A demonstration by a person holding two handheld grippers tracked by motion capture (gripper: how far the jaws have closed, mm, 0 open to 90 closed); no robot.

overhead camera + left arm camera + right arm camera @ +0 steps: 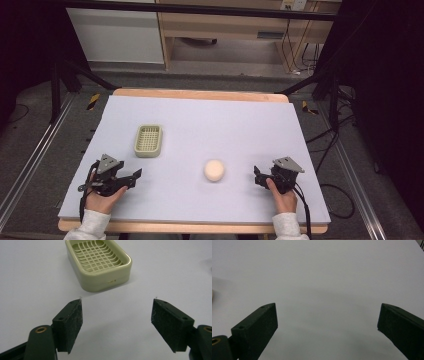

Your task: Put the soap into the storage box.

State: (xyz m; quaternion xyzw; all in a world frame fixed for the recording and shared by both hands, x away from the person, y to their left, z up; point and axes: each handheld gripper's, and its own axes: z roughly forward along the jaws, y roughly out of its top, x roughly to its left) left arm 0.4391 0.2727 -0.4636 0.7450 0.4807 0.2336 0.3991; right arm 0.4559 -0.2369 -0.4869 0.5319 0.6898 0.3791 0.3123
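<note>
A pale green soap dish (148, 140) with a slotted grid floor lies on the white table (200, 125), left of centre. A round cream soap bar (214, 170) rests to its right, nearer the front. My left gripper (134, 176) sits at the front left, jaws apart with nothing between them; in the left gripper view the soap dish (98, 263) lies just ahead of the left gripper (117, 308). My right gripper (257, 176) rests at the front right, to the right of the soap. The right gripper (327, 320) stands wide open over bare table.
The table's front edge (195, 227) runs just behind both hands. Black frame rails and cables (325, 145) lie on the floor on either side, and wooden furniture (225, 30) stands beyond the far edge.
</note>
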